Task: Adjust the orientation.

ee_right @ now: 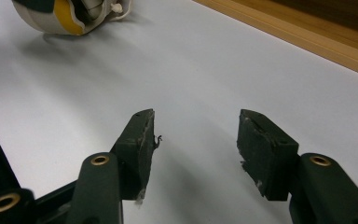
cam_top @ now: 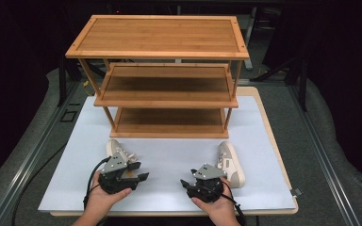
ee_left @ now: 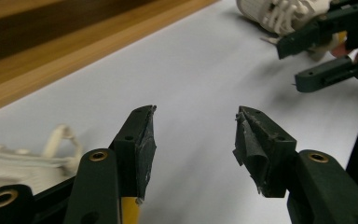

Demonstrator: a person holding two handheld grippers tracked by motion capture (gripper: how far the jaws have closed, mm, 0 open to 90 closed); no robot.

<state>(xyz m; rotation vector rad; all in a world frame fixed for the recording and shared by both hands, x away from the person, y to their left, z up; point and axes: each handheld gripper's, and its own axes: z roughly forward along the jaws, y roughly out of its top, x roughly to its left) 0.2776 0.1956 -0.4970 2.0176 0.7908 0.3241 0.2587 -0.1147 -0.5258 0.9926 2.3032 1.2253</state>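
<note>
Two white shoes on the tabletop (cam_top: 169, 162), near side of a three-tier wooden rack (cam_top: 162, 77). Left shoe (cam_top: 115, 149) lying just beyond the left tongs (cam_top: 139, 172), partly hidden by them; right shoe (cam_top: 230, 164) just right of the right tongs (cam_top: 188, 181), toe pointing far. Both tongs held low and close to the white surface, each beside its own shoe, presumably readied for a pick-up and a lift onto the rack. Left tongs (ee_left: 195, 140) spread, nothing between the pads, laces of the left shoe (ee_left: 23, 156) off to one side. Right tongs (ee_right: 196, 140) likewise spread and empty over bare tabletop (ee_right: 200, 70). Rack tiers all bare, probably kept free to receive the pair.
</note>
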